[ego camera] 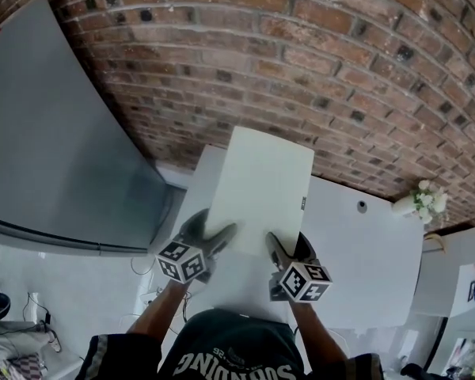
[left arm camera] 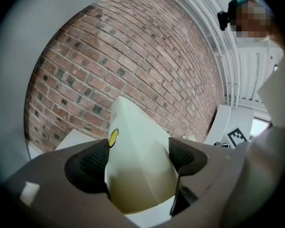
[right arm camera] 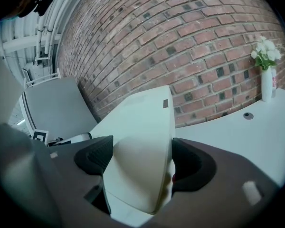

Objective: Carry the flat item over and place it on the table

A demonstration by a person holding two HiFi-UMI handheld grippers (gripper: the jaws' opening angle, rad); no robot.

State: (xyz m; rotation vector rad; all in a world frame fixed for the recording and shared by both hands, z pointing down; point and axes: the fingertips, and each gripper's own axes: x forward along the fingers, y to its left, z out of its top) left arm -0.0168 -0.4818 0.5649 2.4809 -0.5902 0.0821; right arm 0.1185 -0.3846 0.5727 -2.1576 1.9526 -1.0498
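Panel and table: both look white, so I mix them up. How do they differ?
The panel is held up in the left tongs and right tongs; the table stands below it. The panel is smaller than the table. The panel carries nothing; the table carries a flower vase. Both are white and flat.

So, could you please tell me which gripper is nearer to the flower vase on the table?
Right. The right gripper holds the white board at its near edge, on the flower vase side; the left gripper holds that edge farther left.
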